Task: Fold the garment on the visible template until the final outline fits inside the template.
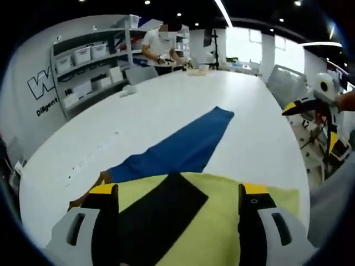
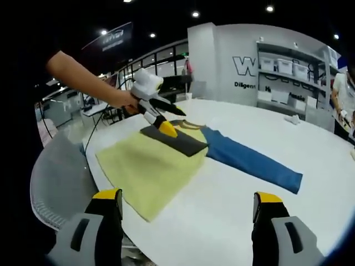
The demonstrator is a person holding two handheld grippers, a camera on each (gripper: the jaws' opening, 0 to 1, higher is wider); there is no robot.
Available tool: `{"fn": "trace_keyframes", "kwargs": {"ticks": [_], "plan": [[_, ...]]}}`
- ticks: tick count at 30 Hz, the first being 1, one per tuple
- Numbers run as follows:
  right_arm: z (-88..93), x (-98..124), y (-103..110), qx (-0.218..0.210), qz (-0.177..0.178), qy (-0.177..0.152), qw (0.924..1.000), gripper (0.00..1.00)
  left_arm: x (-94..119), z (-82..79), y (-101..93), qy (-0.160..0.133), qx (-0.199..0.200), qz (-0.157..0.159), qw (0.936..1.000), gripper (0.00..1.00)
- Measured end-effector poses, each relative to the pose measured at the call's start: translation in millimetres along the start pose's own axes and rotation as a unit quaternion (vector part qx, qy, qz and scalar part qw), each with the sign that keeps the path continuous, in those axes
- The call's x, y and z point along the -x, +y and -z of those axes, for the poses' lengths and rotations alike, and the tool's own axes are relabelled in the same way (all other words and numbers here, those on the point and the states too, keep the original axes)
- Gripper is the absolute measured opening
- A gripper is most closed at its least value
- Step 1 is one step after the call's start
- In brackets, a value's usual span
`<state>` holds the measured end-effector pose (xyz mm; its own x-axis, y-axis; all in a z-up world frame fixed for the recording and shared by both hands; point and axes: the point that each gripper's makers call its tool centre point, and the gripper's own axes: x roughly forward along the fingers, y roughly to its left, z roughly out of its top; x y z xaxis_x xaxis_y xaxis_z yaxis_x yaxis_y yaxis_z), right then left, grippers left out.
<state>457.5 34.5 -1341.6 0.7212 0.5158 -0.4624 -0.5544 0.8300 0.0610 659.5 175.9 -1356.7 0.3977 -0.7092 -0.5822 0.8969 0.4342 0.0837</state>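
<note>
Garment on the white tabletop (image 2: 310, 149), near the edge closest to the person. Yellow cloth (image 2: 147, 166) lies flat as a rough rectangle; a blue strip (image 2: 252, 160) runs out from under its far side, diagonally across the tabletop. A black panel (image 2: 177, 141) sits on top of the yellow cloth, at the end where the blue starts. Cannot tell which piece is the template.

Left gripper (image 2: 165, 126): seen from the right gripper view, held in a hand (image 2: 119, 100), yellow tips just over the black panel; from that view I cannot tell whether they touch it. In the left gripper view its jaws stand wide apart, open, nothing between them but the black panel (image 1: 161, 216) and yellow cloth (image 1: 222, 221) below, blue strip (image 1: 186, 147) beyond.

Right gripper (image 2: 188, 213): open, jaws spread wide, gripping nothing, back off the tabletop edge, well apart from the garment. It also shows at the right side of the left gripper view (image 1: 310, 105).

Containers: wall shelf (image 1: 89, 72) carries white bins (image 1: 82, 55) in a row on the top level; contents not visible. The same bins (image 2: 285, 66) appear in the right gripper view. Grey chair (image 2: 58, 183) beside the tabletop. A person (image 1: 161, 47) stands at the far end.
</note>
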Motion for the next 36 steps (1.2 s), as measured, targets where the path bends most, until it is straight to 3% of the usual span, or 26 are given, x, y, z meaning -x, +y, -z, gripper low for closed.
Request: {"fn": "trace_keyframes", "kwargs": {"ticks": [5, 10, 28, 36], "plan": [[-8.2, 1, -6, -0.015, 0.000, -0.018, 0.9997, 0.98, 7, 1.0, -2.7, 0.000, -0.006, 0.004, 1.0000, 0.94], [-8.2, -1, -14, -0.008, 0.005, -0.012, 0.9999, 0.96, 15, 6.9, -3.1, 0.003, 0.003, 0.003, 1.0000, 0.99], [-6.4, -5, -55, -0.023, 0.055, -0.007, 0.9982, 0.85, 51, 21.3, 5.6, 0.010, 0.022, -0.017, 0.9996, 0.99], [-3.4, -7, -80, -0.044, 0.083, -0.004, 0.9956, 0.74, 65, 23.9, -2.3, 0.005, 0.027, -0.014, 0.9995, 0.99]]}}
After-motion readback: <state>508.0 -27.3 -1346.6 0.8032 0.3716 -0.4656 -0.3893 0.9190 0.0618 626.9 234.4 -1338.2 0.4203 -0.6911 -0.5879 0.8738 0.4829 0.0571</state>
